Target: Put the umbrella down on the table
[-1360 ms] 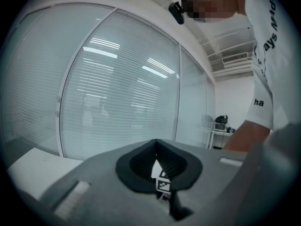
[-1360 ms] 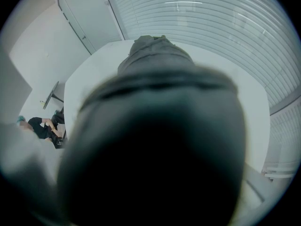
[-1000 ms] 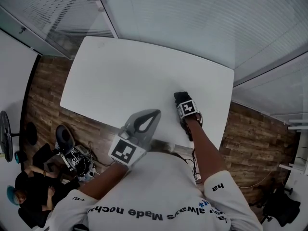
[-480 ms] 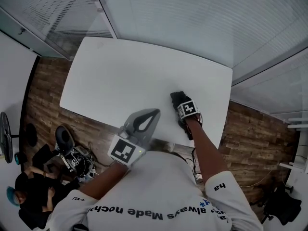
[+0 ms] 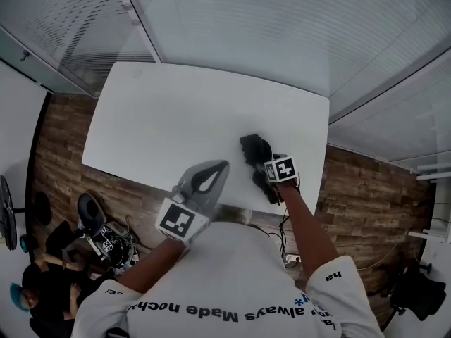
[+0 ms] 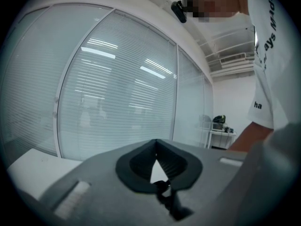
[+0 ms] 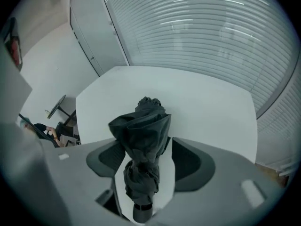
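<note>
The folded black fabric umbrella [image 5: 254, 152] lies on the white tabletop [image 5: 176, 118], centre-right. The right hand-held gripper [image 7: 144, 147] has just been opening its jaws. They now stand wide astride the umbrella without gripping it. This looks like the release, and next it should lift clear. The left hand-held gripper [image 6: 156, 144] is closed and empty.

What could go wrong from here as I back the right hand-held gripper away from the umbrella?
1. The right hand-held gripper's jaws have just been opening, yet the folded black fabric umbrella lies between them, its loose canopy close to one pad. Pulling away could snag and drag it.
2. The umbrella rests near the white table's near edge, so a nudge might roll it off.
</note>
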